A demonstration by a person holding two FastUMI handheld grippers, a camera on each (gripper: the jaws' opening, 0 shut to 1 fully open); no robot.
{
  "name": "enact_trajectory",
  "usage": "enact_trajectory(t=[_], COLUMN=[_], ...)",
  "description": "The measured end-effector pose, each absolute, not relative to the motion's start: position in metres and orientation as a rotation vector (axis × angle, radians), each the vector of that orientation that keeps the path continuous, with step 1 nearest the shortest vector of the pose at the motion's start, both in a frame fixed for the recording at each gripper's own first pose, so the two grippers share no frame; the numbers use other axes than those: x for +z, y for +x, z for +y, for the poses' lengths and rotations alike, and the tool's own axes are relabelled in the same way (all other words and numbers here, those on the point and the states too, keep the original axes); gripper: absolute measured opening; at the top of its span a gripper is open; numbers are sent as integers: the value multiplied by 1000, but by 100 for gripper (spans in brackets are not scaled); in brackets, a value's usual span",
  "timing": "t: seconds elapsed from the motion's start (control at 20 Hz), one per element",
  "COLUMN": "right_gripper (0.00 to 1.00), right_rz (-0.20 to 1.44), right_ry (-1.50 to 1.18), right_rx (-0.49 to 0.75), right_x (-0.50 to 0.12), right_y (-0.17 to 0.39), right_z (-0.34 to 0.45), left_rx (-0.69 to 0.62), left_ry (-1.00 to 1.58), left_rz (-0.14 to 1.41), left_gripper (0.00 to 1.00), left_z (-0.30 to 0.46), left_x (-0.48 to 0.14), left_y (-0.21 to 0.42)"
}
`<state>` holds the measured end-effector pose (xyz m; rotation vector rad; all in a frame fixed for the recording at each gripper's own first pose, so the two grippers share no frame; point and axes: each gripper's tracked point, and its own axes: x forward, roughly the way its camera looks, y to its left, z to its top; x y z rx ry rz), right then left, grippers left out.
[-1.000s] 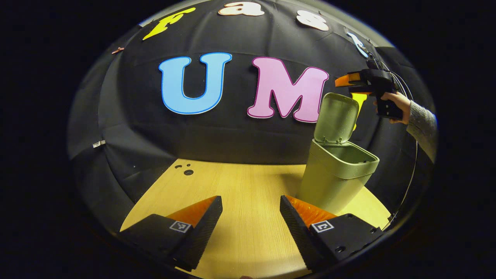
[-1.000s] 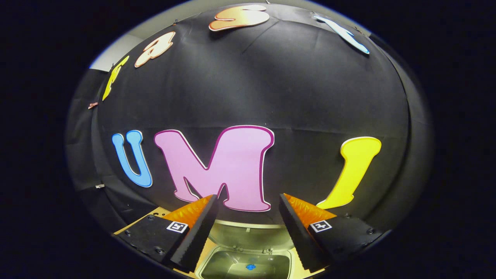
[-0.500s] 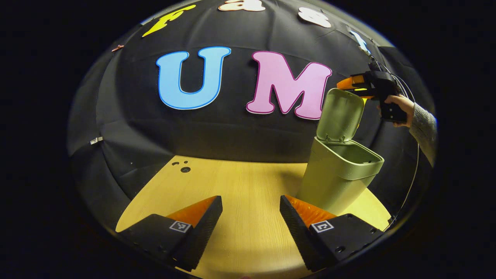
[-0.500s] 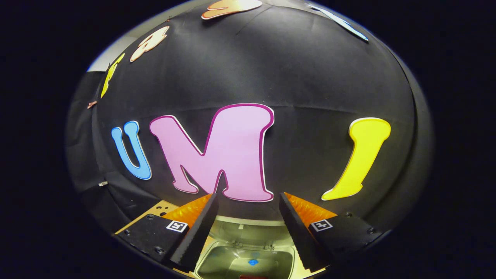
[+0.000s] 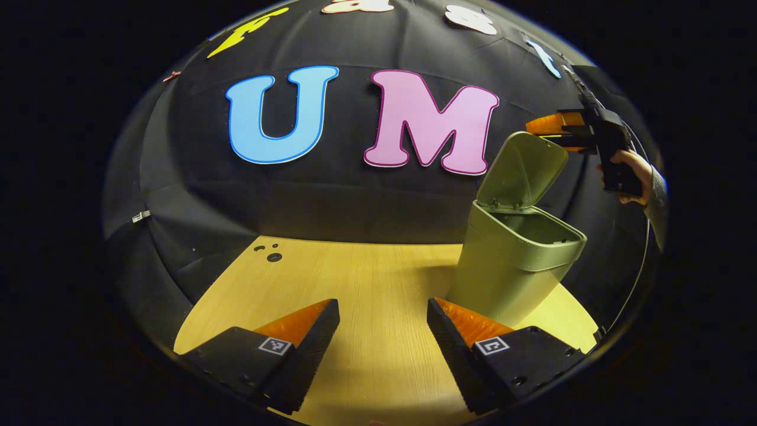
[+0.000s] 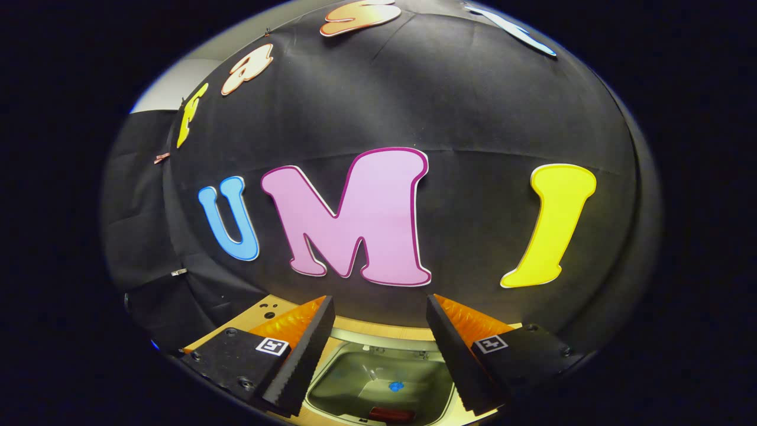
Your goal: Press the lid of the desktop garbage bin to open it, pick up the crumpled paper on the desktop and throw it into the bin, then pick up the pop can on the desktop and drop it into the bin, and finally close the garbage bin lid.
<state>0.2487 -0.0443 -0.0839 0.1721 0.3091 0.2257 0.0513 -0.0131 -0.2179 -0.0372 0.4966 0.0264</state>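
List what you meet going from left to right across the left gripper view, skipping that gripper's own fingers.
Small holes in the desktop → green garbage bin with its lid raised → right gripper above the lid → hand holding it.

A staged recording booth is shown rather than a lived-in room. A black cloth wall [image 5: 331,201] is hung in a curve around the far side of a light wooden desktop [image 5: 366,284], and small clips [image 5: 141,217] are seen pinning the cloth at the left. A green desktop garbage bin [image 5: 508,266] is set on the right of the desktop.
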Motion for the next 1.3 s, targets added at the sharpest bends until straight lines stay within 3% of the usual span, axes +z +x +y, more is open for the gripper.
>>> enact_trajectory(t=[0.55, 1.3], right_gripper=[99, 99], right_rz=[373, 511], right_ry=[197, 221], right_rx=[302, 295], right_x=[-120, -186], right_y=[188, 148], right_z=[-31, -19], left_rx=[37, 41], left_ry=[-60, -37], left_rz=[519, 507], left_gripper=[96, 94], left_z=[-21, -19], left_x=[-231, -227], left_y=[59, 62])
